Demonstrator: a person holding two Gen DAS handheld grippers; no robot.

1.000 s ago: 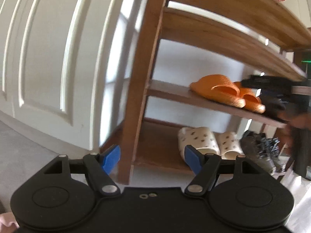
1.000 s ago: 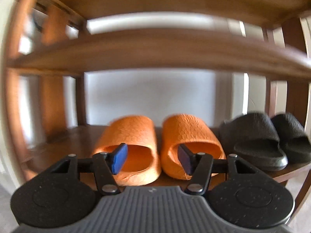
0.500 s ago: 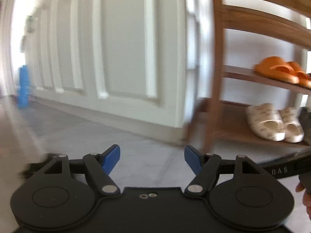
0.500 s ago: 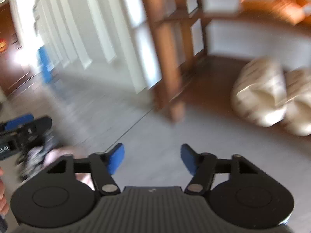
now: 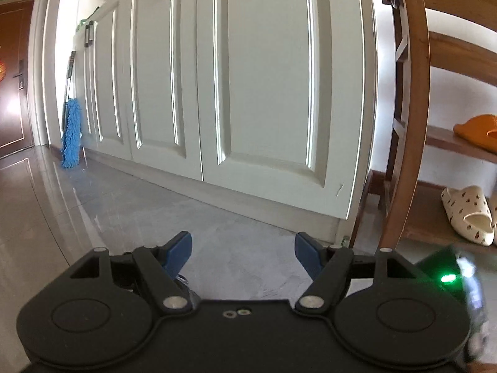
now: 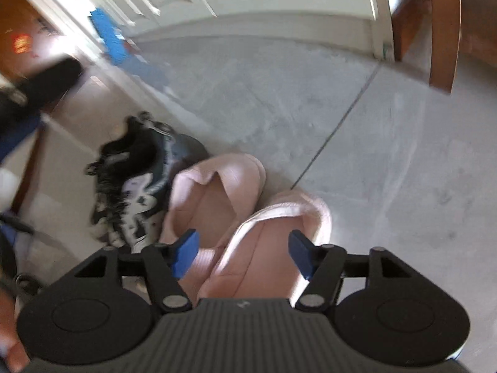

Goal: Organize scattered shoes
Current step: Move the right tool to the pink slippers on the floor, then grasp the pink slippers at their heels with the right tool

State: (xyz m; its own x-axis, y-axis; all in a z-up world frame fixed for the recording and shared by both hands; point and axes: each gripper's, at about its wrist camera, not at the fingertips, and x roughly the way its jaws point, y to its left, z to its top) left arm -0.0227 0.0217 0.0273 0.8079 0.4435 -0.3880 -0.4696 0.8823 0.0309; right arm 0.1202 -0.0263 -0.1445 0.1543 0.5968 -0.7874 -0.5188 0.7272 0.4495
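Note:
In the right wrist view two pink slippers lie side by side on the grey floor, the left one (image 6: 214, 192) and the right one (image 6: 279, 242). A black and white sneaker (image 6: 133, 183) lies just left of them. My right gripper (image 6: 243, 256) is open and empty, hovering over the right pink slipper. My left gripper (image 5: 242, 253) is open and empty above bare floor. The wooden shoe rack (image 5: 407, 124) stands at the right, with an orange slipper (image 5: 478, 132) on a shelf and a cream spotted slipper (image 5: 467, 214) below.
White cabinet doors (image 5: 248, 93) run along the wall. A blue duster (image 5: 71, 133) leans at the far left by a brown door (image 5: 12, 77). The rack's leg (image 6: 442, 31) shows at the top right of the right wrist view.
Both grippers have swung left, away from the rack. The right gripper has tipped down toward the floor, bringing the pink slippers and the sneaker into view. Both stay open.

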